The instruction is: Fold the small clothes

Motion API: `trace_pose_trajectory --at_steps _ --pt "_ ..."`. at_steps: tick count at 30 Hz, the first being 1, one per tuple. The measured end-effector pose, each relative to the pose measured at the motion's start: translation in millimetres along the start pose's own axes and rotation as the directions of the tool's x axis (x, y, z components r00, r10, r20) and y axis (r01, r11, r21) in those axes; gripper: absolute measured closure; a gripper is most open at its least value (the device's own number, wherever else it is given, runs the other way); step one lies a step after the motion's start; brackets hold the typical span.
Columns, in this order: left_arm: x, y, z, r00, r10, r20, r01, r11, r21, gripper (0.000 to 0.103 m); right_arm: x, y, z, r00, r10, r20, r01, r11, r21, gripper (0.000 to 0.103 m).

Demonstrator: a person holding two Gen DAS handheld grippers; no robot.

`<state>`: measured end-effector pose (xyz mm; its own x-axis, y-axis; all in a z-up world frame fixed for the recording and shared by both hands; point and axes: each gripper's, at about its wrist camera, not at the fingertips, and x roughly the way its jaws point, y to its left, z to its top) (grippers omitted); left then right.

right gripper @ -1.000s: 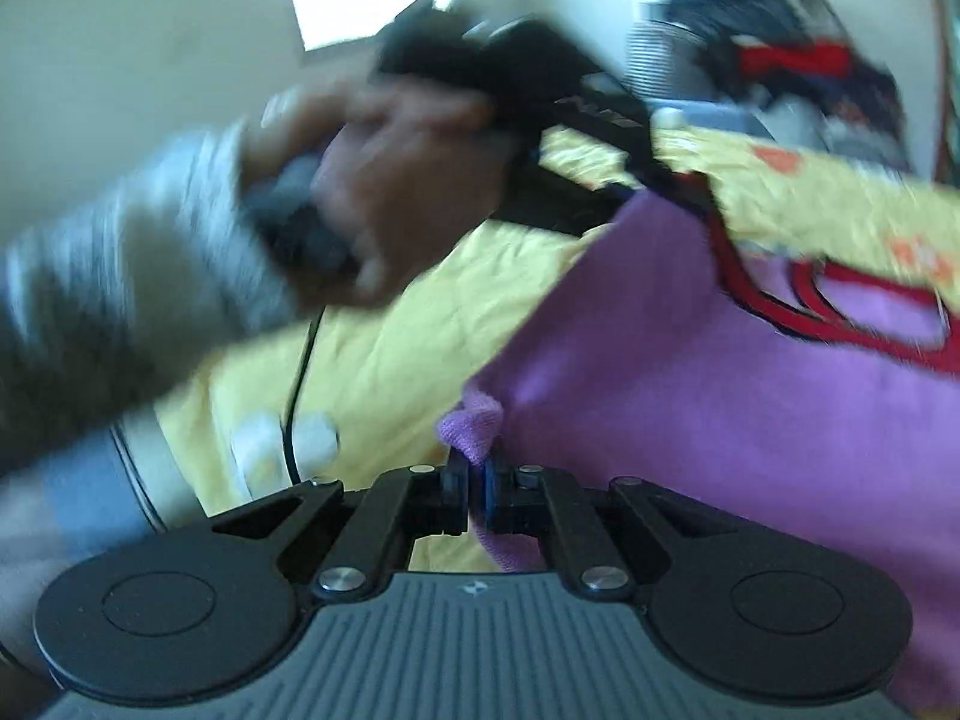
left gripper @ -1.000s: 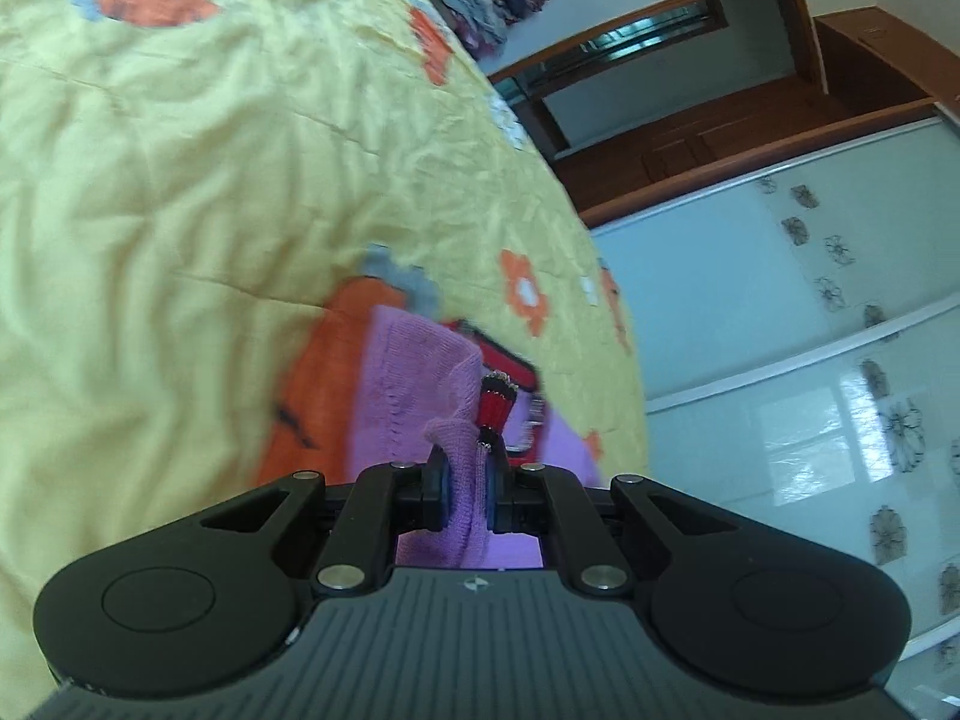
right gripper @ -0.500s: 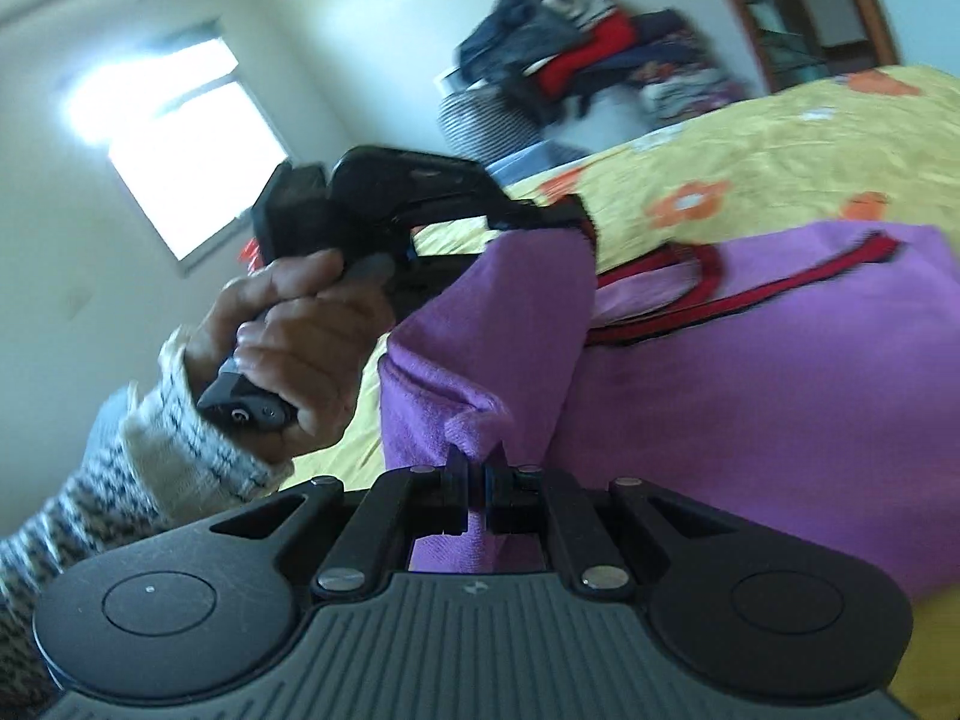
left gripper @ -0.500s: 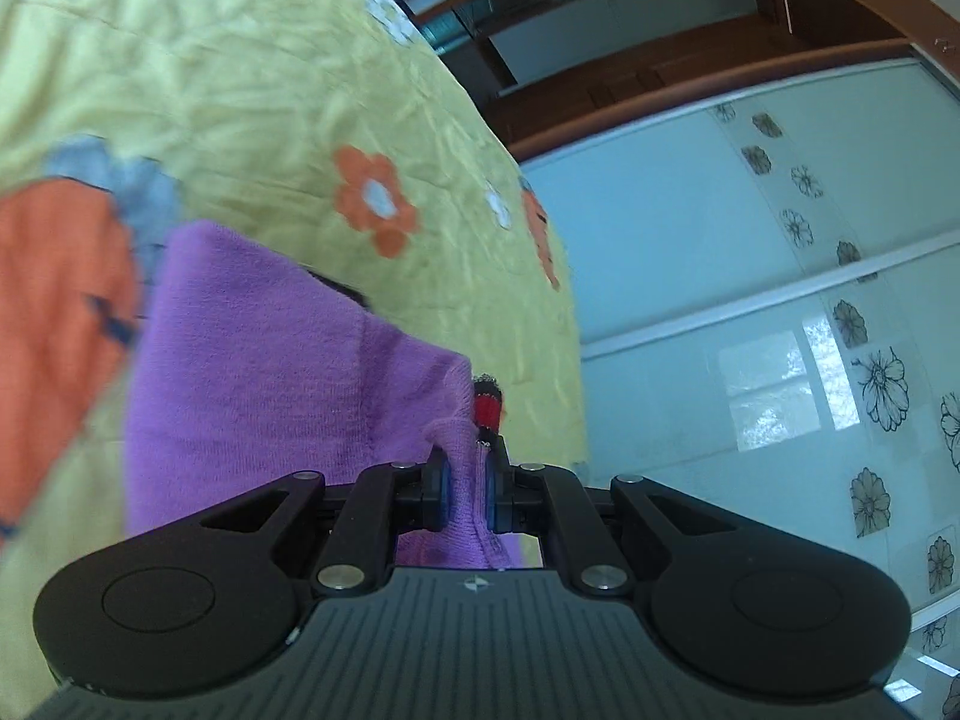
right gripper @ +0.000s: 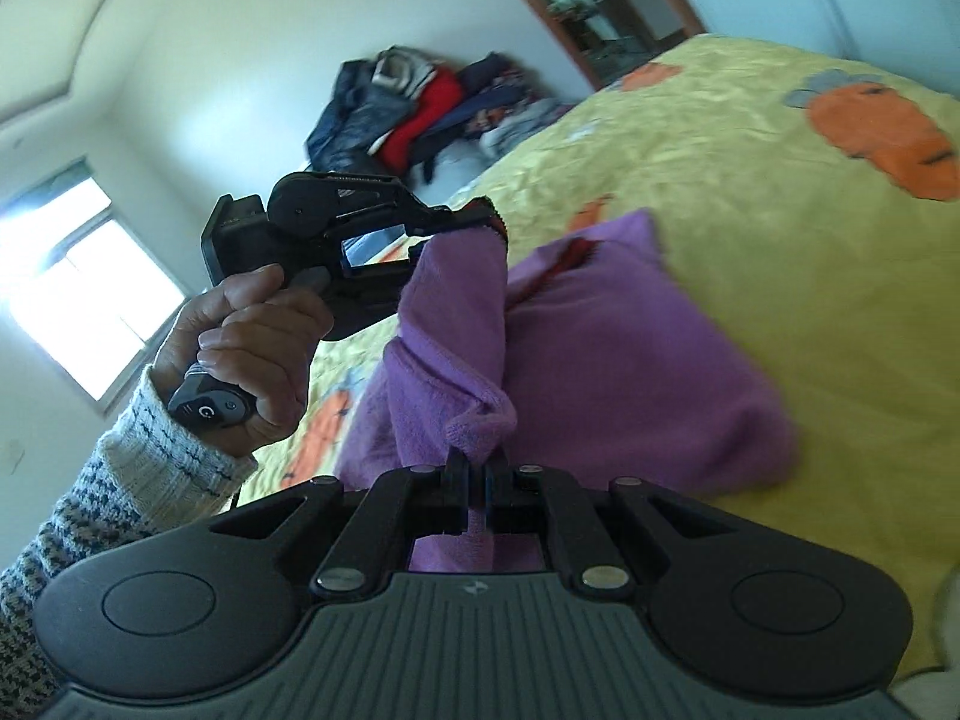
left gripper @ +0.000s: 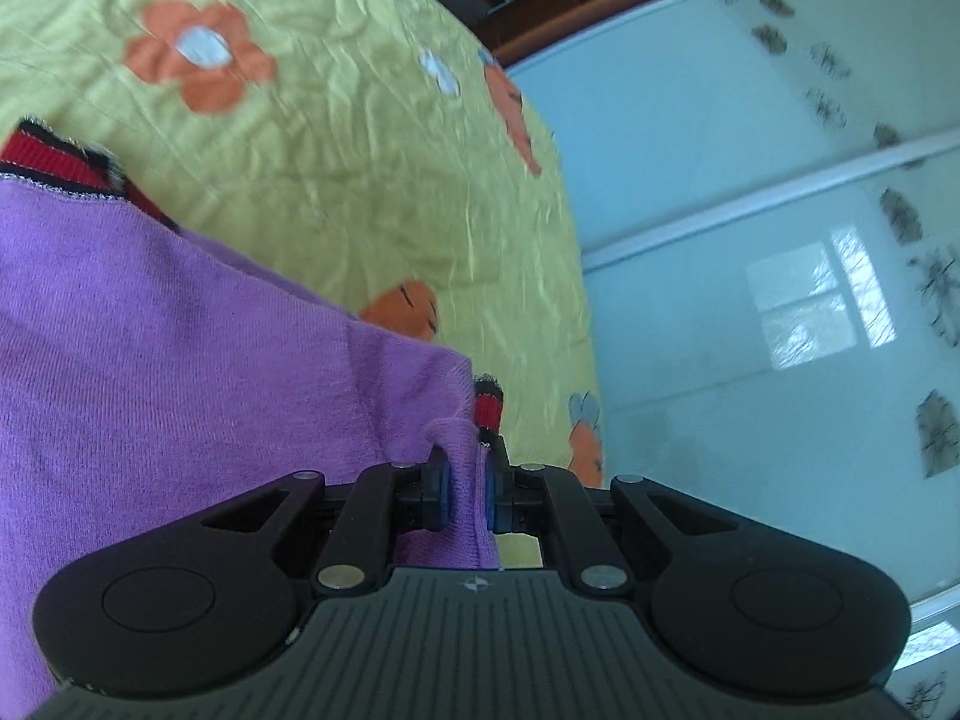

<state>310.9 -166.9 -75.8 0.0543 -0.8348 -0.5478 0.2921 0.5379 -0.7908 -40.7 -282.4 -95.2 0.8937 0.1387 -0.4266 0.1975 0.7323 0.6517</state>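
Where the black two-finger left gripper (left gripper: 467, 483) fills the foreground of its own view, a pinched fold of the small purple knitted garment (left gripper: 180, 360) is seen clamped between its blue-padded fingers (left gripper: 441, 483). A short piece of the red and black ribbed trim (left gripper: 489, 405) is shown just above the clamped fold, and a longer run of the same trim is seen at the far left edge of the cloth. In the right wrist view, the black right gripper (right gripper: 477, 489) is likewise closed on another bunched edge of the purple garment (right gripper: 600, 360), with the cloth drawn down between its fingers (right gripper: 456, 489). Between the two grips a strip of the fabric is held raised, while the rest of the garment is spread on the yellow bedcover printed with orange flowers and carrots (right gripper: 780, 240). The left gripper (right gripper: 474, 222) is seen from the side there, grasped by a hand (right gripper: 258, 348) in a grey-and-white knitted sleeve (right gripper: 120, 480). Farther off, a pile of dark and red clothes (right gripper: 420, 114) is heaped against the white wall. Beyond the bed edge in the left wrist view, pale blue glass sliding panels with dark flower motifs (left gripper: 780, 240) are shown.
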Motion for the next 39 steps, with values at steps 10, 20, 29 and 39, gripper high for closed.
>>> trace_pose_trajectory --at_steps 10,20,29,39 --pt "45.2 -21.0 -3.4 0.995 0.096 -0.013 -0.095 0.994 0.053 0.092 -18.4 -37.7 1.3 0.996 -0.086 0.021 0.085 0.994 0.067 0.099" --pt "71.3 -60.1 -21.4 0.973 0.225 0.046 -0.229 0.942 0.244 0.089 -19.4 -41.8 -7.2 0.989 -0.145 -0.025 0.146 0.988 0.043 0.097" --pt "3.2 -62.8 -12.9 0.968 0.163 0.193 -0.208 0.946 0.248 0.062 -46.1 -34.6 2.0 0.985 -0.172 -0.027 0.172 0.985 -0.001 0.024" --pt "-82.9 -19.7 -94.2 0.908 0.314 0.277 -0.398 0.854 0.336 0.043 47.8 -16.2 96.2 0.986 0.040 -0.159 -0.085 0.955 -0.286 0.025"
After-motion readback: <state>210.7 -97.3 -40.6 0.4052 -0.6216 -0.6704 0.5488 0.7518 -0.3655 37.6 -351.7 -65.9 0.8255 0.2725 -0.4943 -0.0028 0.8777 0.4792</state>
